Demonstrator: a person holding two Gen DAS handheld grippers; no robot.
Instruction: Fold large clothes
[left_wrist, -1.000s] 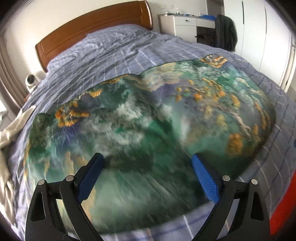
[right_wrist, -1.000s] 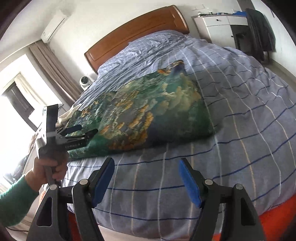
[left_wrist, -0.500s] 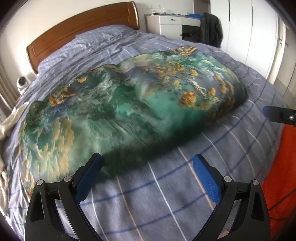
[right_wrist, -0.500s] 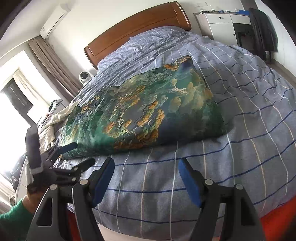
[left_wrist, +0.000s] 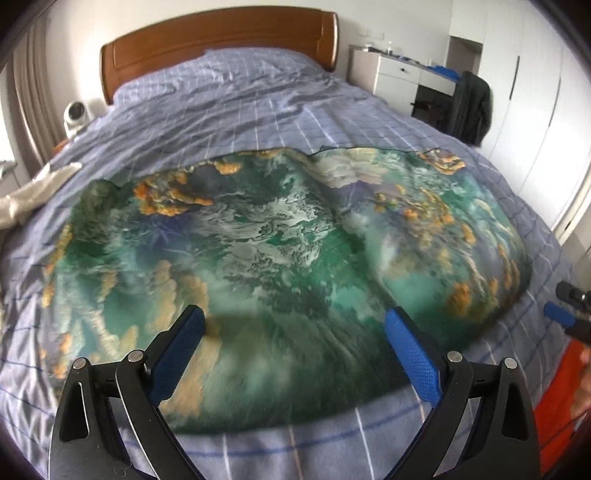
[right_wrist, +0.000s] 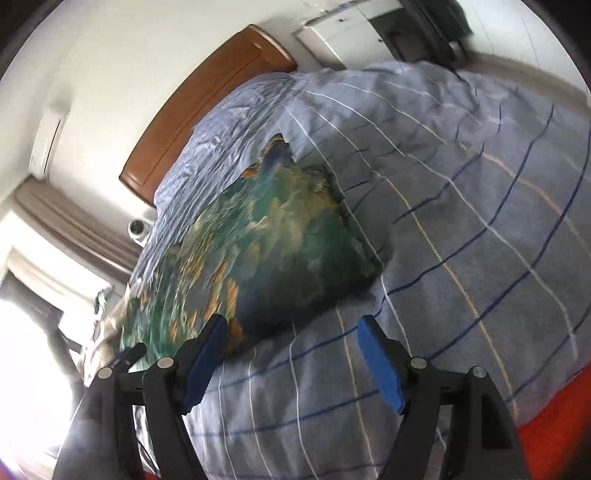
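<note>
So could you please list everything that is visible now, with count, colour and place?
Patterned garment: one, green with orange and white print, spread flat on the bed.
Bed cover: one, light blue with a line grid, over the whole bed.
Headboard: one, brown wood, at the far end of the bed.
Pale cloth: one, off-white, at the left edge of the bed.
Small fan: one, white, left of the headboard.
Desk: one, white, right of the headboard.
Dark jacket: one, hanging by the desk.
Wardrobe: one, white, far right.
Left gripper: black, blue fingers, open over the garment's near edge.
Right gripper: black, blue fingers, open near the garment's corner.
</note>
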